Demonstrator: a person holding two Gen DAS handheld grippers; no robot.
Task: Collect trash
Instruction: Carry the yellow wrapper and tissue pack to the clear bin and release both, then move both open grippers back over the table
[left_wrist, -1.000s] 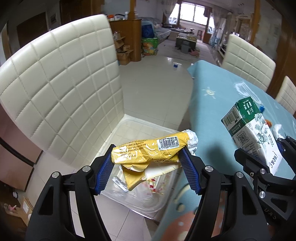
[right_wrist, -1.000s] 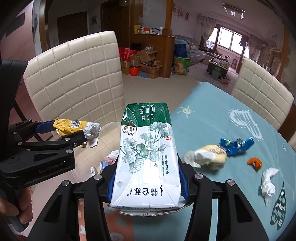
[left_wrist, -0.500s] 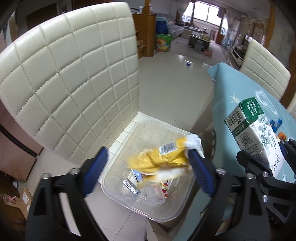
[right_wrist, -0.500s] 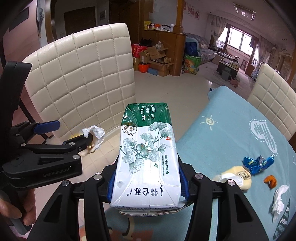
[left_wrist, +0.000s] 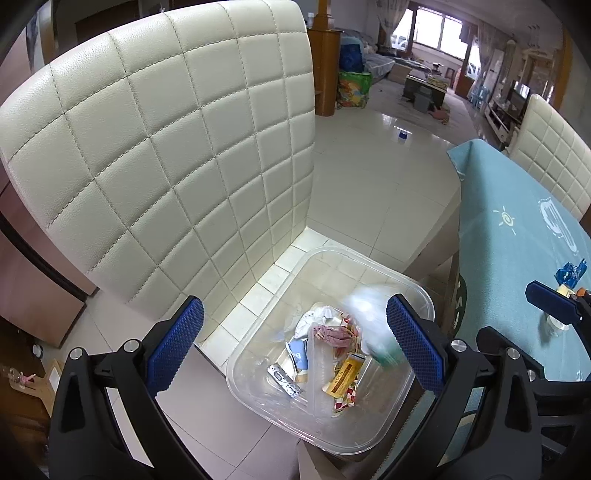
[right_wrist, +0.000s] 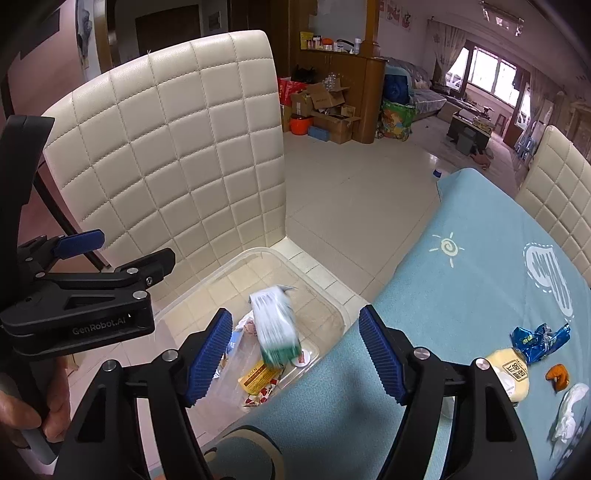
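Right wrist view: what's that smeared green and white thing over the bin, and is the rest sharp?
Right wrist view: the carton is motion-blurred over the clear bin, between open pads and untouched; the table, wrappers and chair are sharp, with fisheye bending at the edges. Left wrist view: the same carton is a pale blur by the right pad; window glare on the floor.

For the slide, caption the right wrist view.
Open right hand-held gripper above the clear bin, green-and-white carton dropping in; wrappers remain on the blue tablecloth.
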